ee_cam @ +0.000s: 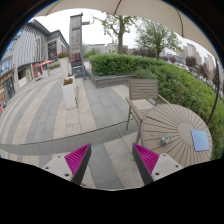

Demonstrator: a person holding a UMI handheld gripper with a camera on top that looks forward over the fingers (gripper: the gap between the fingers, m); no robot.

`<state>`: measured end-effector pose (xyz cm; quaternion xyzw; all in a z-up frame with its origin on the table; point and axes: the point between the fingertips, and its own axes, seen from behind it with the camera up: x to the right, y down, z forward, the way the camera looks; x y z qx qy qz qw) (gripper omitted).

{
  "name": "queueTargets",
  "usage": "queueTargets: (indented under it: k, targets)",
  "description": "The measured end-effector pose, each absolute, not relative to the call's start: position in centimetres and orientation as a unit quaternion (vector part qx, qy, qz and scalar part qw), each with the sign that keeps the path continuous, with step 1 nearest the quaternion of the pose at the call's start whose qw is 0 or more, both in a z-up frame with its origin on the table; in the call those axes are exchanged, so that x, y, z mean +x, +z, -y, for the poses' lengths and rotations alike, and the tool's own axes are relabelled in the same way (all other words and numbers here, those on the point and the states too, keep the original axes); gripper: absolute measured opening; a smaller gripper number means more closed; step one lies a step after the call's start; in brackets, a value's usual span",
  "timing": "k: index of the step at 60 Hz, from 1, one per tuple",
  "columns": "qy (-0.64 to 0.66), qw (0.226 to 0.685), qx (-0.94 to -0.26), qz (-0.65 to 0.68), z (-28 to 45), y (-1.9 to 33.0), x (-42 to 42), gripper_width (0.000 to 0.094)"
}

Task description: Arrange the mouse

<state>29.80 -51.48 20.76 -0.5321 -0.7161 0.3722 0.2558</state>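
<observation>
My gripper is open and empty, with its magenta pads wide apart over grey paving. A round wooden slatted table stands ahead of the fingers and to their right. On it lies a pale blue-white rectangular mat at the far right. A small grey object, apparently the mouse, lies near the table's middle, to the left of the mat. Nothing is between the fingers.
A wooden chair stands behind the table. A green hedge runs along the right side. A pale planter box stands on the paved plaza, with buildings on the left and trees beyond.
</observation>
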Motion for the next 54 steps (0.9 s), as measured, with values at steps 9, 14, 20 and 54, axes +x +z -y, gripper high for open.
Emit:
queueTargets:
  k: [9,14,20,54]
  targets:
    - [0.357,0.265,-0.551,0.706,49.7,20.1,29.1,0.0849]
    - [0.350,0.269,-0.565,0.697,48.2,19.2,27.5,0.0849]
    - [0.340,0.277,-0.582,0.685,46.7,18.1,25.9,0.0848]
    - [0.268,0.332,-0.683,0.593,32.3,13.5,21.7,0.0850]
